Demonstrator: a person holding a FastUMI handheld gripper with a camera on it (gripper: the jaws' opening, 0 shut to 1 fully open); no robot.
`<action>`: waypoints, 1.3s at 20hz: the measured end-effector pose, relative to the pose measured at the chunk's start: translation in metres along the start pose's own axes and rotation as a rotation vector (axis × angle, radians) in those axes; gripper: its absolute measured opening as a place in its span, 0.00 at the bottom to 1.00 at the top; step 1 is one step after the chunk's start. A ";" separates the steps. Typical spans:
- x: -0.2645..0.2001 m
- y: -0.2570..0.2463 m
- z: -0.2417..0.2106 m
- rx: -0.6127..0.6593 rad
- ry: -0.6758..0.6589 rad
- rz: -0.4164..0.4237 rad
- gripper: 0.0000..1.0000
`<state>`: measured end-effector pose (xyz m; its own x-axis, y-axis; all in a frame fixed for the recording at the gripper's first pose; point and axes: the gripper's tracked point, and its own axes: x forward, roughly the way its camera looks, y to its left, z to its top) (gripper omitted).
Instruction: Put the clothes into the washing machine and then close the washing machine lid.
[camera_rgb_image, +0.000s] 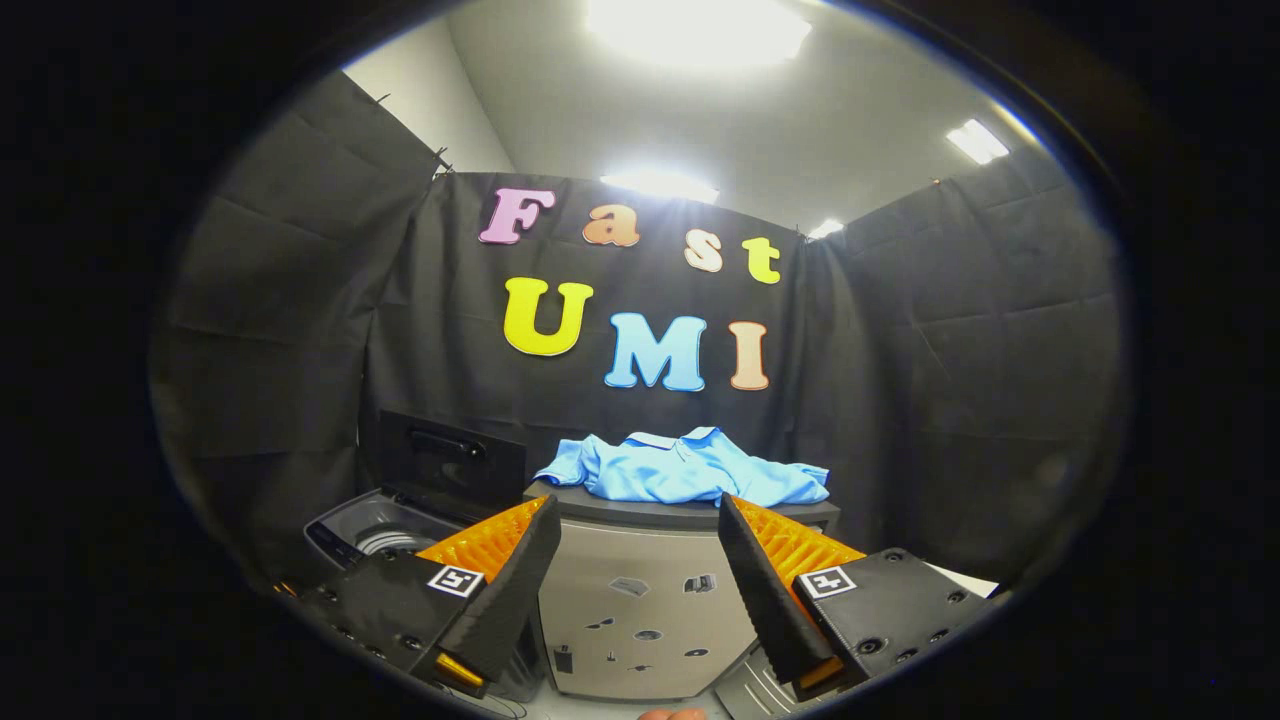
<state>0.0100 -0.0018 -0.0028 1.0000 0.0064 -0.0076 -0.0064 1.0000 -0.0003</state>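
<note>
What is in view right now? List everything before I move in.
shirt: one, light blue, lying crumpled on top of the cabinet, beyond the fingers.
cabinet: one, grey with a dark top, small stickers on its front, seen between the fingers.
washing machine: one, dark, beside the cabinet behind one finger, drum visible.
washing machine lid: one, black with a handle, raised upright behind the opening.
ceiling lights: several, white, overhead.
tool: one, fingers apart and holding nothing, short of the cabinet.
</note>
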 end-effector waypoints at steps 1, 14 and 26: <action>-0.001 -0.001 0.000 0.000 -0.001 -0.002 0.98; 0.002 -0.004 -0.004 -0.003 0.007 0.001 0.98; 0.000 -0.004 -0.003 -0.009 0.008 -0.001 0.98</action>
<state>0.0097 -0.0054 -0.0054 0.9999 0.0051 -0.0152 -0.0053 0.9999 -0.0097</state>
